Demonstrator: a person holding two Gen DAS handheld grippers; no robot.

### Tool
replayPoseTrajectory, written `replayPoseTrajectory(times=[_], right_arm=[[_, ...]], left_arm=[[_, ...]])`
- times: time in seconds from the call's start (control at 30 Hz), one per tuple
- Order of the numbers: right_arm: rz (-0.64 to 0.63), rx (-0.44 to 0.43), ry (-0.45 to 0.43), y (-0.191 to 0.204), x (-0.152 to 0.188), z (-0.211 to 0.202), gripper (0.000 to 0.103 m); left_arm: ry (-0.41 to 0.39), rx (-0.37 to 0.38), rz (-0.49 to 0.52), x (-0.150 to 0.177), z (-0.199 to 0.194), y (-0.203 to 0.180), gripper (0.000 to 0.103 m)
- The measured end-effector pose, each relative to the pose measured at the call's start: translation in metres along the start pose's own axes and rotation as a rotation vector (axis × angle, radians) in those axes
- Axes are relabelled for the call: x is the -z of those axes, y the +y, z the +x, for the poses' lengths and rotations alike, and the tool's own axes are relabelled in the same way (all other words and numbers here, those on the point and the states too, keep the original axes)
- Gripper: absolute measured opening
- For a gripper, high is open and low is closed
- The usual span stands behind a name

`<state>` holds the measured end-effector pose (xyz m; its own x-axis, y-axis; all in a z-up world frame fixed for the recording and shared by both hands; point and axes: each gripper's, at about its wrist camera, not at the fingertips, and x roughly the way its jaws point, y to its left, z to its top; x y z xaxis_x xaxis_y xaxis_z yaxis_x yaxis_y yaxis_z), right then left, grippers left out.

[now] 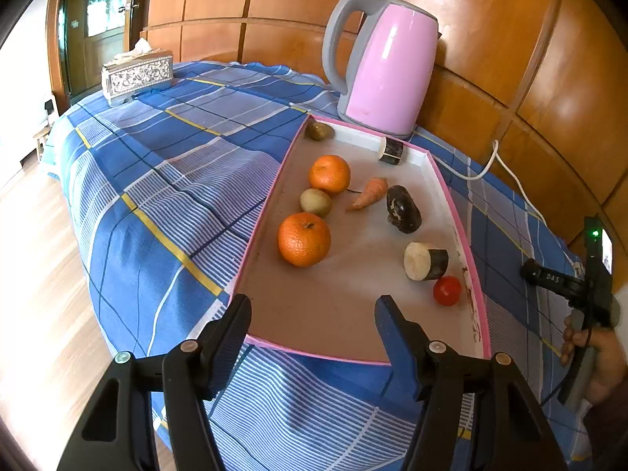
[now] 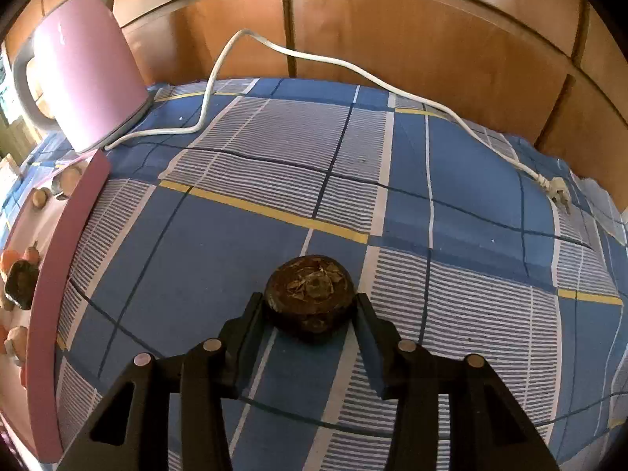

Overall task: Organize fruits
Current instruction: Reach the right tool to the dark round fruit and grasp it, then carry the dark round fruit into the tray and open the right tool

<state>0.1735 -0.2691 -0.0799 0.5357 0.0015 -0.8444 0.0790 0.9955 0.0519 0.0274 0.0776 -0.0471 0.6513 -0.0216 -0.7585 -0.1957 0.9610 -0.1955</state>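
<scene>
A pink-rimmed tray (image 1: 271, 192) on the blue plaid cloth holds two oranges (image 1: 304, 239), two kiwis (image 1: 316, 202), a carrot (image 1: 369, 193), a dark purple fruit (image 1: 404, 209), two eggplant pieces (image 1: 426, 261) and a small tomato (image 1: 446, 290). My left gripper (image 1: 314, 314) is open and empty over the tray's near edge. My right gripper (image 2: 310, 310) is shut on a dark brown round fruit (image 2: 310, 294), held just above the cloth to the right of the tray (image 2: 62, 274). The right gripper's body also shows in the left wrist view (image 1: 569, 282).
A pink kettle (image 1: 384, 66) stands behind the tray; its white cord (image 2: 314, 59) and plug (image 2: 557, 192) trail across the cloth. A silver tissue box (image 1: 137, 74) sits at the far left corner. Wooden panels back the table. The table's left edge drops to the floor.
</scene>
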Motion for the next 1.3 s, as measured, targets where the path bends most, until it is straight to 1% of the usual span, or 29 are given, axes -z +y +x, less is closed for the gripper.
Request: replayPoseTrajectory(times=[0.2,0.5,0.93,1.3], right_arm=[[0.017,-0.008,0.003,-0.006,0.004,-0.005,0.045],[0.008,-0.058,-0.038,0.0,0.014,-0.027,0.045],[-0.064,-0.148,-0.058,0.034,0.03,-0.054,0.045],[-0.143,-0.237,-0.082,0.072,0.038,-0.077,0.045]], left_arm=[[0.002,0.007,0.001,0.001,-0.002,-0.001,0.066],[-0.004,0.02,0.003,0.002,-0.009,-0.003,0.066],[-0.021,0.037,0.003,0.004,-0.02,-0.003,0.066],[-0.035,0.043,-0.008,0.005,-0.026,0.001,0.066]])
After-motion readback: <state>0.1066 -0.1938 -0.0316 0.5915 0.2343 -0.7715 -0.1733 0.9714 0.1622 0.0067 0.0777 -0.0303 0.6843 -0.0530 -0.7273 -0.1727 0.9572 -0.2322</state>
